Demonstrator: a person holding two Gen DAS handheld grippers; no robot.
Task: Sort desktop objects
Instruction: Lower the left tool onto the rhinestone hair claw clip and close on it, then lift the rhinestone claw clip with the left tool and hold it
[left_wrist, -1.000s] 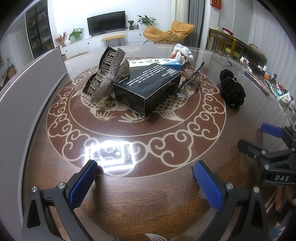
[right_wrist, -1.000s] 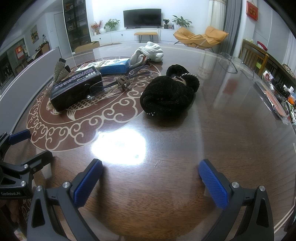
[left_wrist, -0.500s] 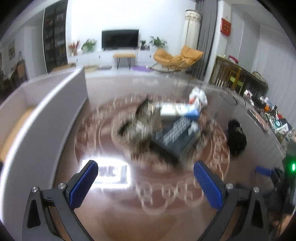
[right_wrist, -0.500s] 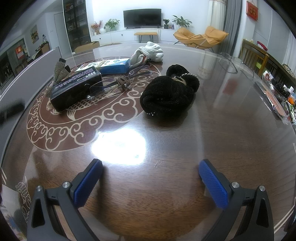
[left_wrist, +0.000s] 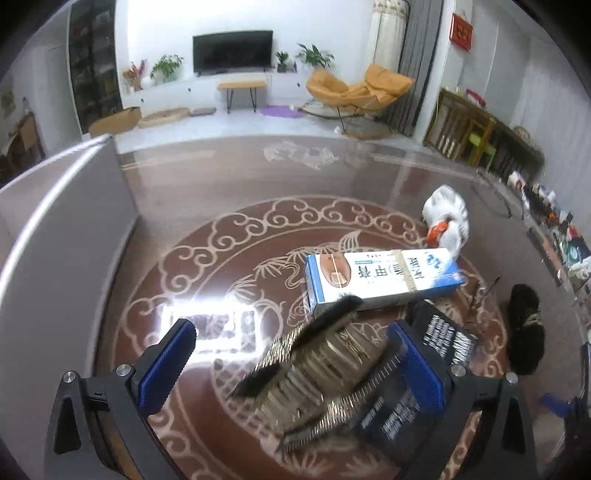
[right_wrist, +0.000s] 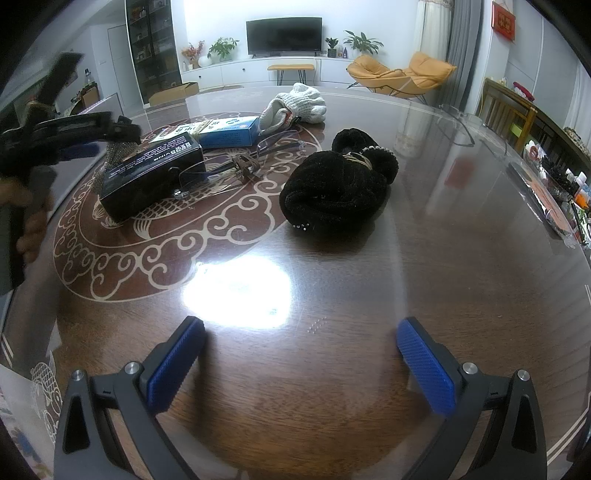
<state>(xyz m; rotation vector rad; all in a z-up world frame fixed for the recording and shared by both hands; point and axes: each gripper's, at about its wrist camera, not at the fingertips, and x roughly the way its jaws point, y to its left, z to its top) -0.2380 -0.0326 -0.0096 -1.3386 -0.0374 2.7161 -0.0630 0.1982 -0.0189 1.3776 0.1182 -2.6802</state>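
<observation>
My left gripper (left_wrist: 295, 365) is open, above a silver rhinestone hair claw (left_wrist: 321, 376) that lies between its fingers beside a black box (left_wrist: 417, 387). A blue-and-white box (left_wrist: 380, 280) and a white glove (left_wrist: 447, 221) lie beyond. In the right wrist view the left gripper (right_wrist: 74, 136) hovers over the hair claw (right_wrist: 114, 158) and black box (right_wrist: 151, 173). My right gripper (right_wrist: 299, 365) is open and empty over bare table. Glasses (right_wrist: 240, 162), a black knitted hat (right_wrist: 336, 188), the blue box (right_wrist: 225, 133) and the glove (right_wrist: 295, 103) lie ahead.
A grey panel (left_wrist: 55, 229) stands along the table's left edge. Small clutter (right_wrist: 554, 184) lines the far right edge. The black hat also shows at the right of the left wrist view (left_wrist: 524, 328). A chair (right_wrist: 509, 110) stands beyond the table.
My left gripper rose and swung forward over the table, ending above the hair claw and black box. My right gripper has not moved.
</observation>
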